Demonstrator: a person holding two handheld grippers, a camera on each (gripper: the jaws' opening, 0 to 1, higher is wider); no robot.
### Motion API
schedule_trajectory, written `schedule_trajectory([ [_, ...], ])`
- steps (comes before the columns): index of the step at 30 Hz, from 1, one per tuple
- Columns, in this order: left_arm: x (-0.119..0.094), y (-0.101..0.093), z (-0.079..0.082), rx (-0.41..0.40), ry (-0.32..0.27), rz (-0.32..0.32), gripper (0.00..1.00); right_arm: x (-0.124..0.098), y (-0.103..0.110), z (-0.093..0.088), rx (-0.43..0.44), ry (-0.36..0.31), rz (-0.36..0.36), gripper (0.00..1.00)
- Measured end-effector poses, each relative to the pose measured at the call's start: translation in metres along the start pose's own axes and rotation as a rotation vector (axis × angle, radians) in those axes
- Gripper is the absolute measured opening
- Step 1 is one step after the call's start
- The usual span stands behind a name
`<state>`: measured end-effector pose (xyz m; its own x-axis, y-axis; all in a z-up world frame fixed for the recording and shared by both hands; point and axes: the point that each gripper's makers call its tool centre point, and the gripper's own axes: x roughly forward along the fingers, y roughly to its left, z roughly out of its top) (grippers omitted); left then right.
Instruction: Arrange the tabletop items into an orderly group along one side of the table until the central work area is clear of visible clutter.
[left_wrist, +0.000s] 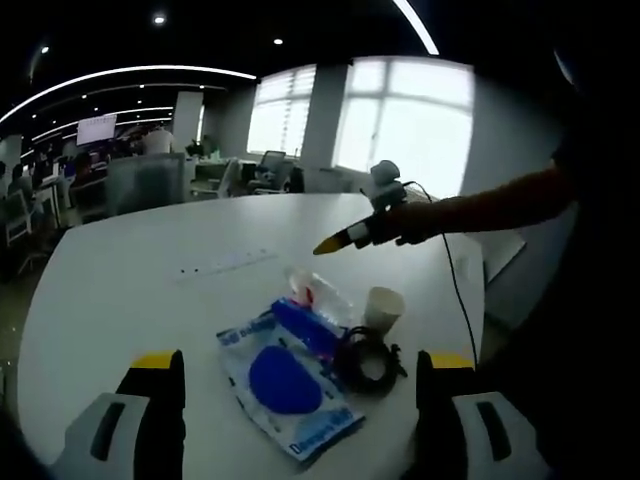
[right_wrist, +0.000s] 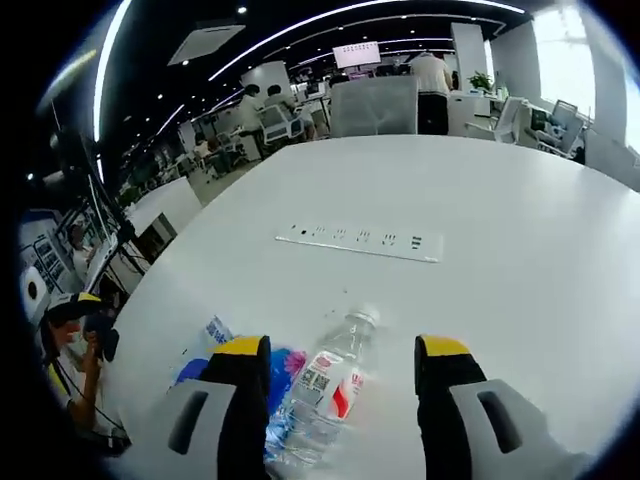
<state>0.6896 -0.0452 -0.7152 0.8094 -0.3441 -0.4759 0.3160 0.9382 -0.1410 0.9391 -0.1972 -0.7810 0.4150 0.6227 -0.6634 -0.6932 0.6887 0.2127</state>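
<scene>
Clutter sits bunched near the table's (left_wrist: 130, 290) close edge: a clear plastic water bottle (right_wrist: 318, 400) lying on its side, a blue-and-white plastic packet (left_wrist: 285, 385) flat beside it, a coiled black cable (left_wrist: 365, 362) touching the packet's 3 o'clock corner, and a white paper cup (left_wrist: 383, 308) upright just past the cable at 1 o'clock. Right gripper (right_wrist: 340, 375) has its jaws apart, straddling the bottle, nothing clamped. Left gripper (left_wrist: 300, 385) also has its jaws apart and empty, framing the packet from the near side. Judged step: lining up on the bottle for a pickup; next move likely calls for lowering and closing across the bottle's body, which may roll. The left gripper view gives the cup, the cable and the right gripper reaching in from 3 o'clock; the right gripper view gives the bottle's red label and a flush white socket strip (right_wrist: 360, 240) mid-table at 12 o'clock.
</scene>
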Motion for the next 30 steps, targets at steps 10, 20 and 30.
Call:
schedule_trajectory([
  [10, 0.005, 0.003, 0.002, -0.016, -0.021, -0.008, 0.94, 0.026, -0.008, -0.007, 0.058, 0.047, -0.04, 0.47],
  [20, 0.007, 0.007, 0.003, -0.017, -0.028, -0.022, 0.93, 0.059, -0.021, -0.009, 0.074, 0.08, -0.129, 0.42],
  [30, 0.01, 0.021, -0.004, -0.036, -0.015, -0.015, 0.92, 0.081, -0.026, -0.012, 0.093, 0.103, -0.171, 0.35],
])
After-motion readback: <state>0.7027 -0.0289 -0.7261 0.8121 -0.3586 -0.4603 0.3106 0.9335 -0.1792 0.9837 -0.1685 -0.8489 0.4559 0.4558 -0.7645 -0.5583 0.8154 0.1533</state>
